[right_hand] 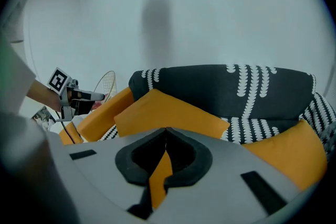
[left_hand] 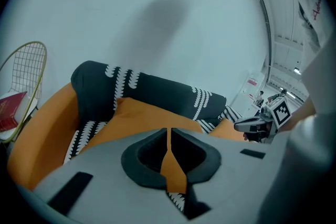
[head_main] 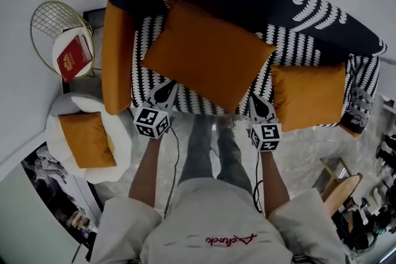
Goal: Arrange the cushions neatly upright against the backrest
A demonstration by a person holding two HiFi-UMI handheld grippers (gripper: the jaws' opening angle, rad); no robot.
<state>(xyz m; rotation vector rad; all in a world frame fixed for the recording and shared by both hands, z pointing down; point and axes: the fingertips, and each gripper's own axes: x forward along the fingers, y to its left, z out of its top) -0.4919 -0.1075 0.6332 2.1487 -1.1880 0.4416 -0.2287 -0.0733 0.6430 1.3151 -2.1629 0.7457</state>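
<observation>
A large orange cushion [head_main: 207,55] lies tilted over the seat of the black-and-white sofa, its top corner near the backrest [head_main: 247,0]. My left gripper [head_main: 164,91] is shut on its lower left edge, my right gripper [head_main: 259,103] on its lower right edge. In the left gripper view orange fabric of the cushion [left_hand: 142,118] runs between the closed jaws of the left gripper [left_hand: 169,132]. The right gripper view shows the same cushion [right_hand: 168,113] pinched in the right gripper [right_hand: 165,132]. A smaller orange cushion [head_main: 308,96] [right_hand: 294,152] sits on the seat at the right.
The sofa's orange armrest [head_main: 116,59] is at the left. Beside it stands a wire side table with a red book [head_main: 74,57]. A white round seat with another orange cushion [head_main: 86,139] is at the lower left. The person's legs [head_main: 213,148] stand before the sofa.
</observation>
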